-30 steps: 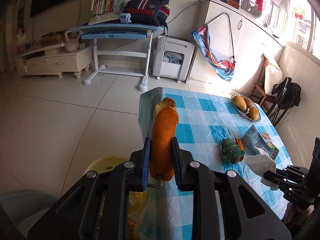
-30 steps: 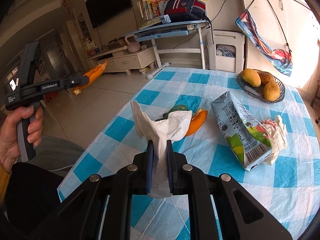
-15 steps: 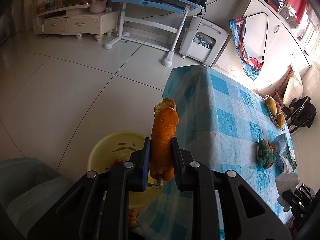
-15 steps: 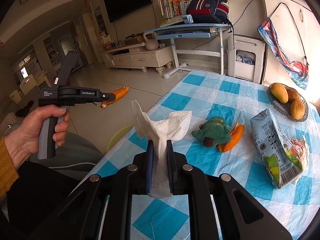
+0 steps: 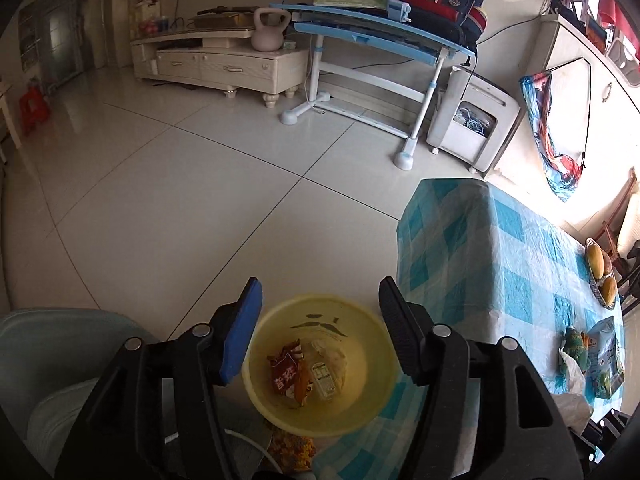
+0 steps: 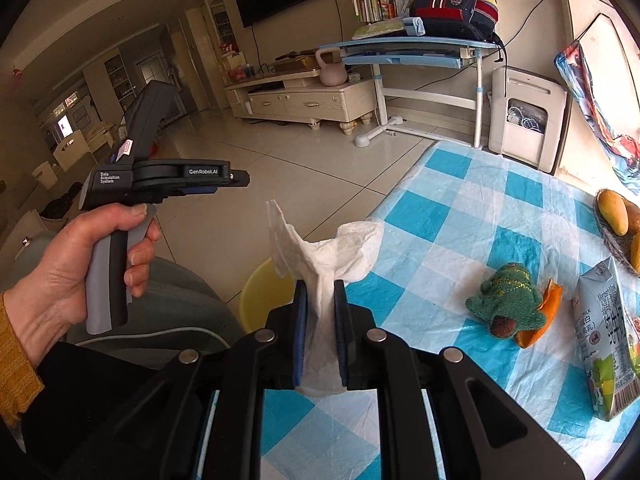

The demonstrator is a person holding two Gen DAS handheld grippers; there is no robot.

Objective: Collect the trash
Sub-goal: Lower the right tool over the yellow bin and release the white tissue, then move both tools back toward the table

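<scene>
My left gripper (image 5: 320, 286) hangs over a yellow bin (image 5: 256, 384) on the floor beside the table; its jaws are opening and nothing is between them. In the bin lie a red wrapper (image 5: 285, 372), an orange peel strip (image 5: 303, 380) and a small carton. My right gripper (image 6: 320, 286) is shut on a white tissue (image 6: 324, 248) above the table's left edge. The bin's rim (image 6: 260, 284) shows just beyond it. A hand (image 6: 60, 272) holds the left gripper (image 6: 240, 178) out to the left.
On the blue-checked table (image 6: 460, 200) lie a green knitted toy (image 6: 508, 304), an orange peel (image 6: 544, 312) and a milk carton (image 6: 604, 344). A fruit basket (image 6: 616, 216) sits at the far right. A pale chair (image 5: 48, 344) stands left of the bin.
The left gripper swung down over the yellow bin, its jaws parted and the orange peel left them. The right gripper carried the tissue toward the table's left edge.
</scene>
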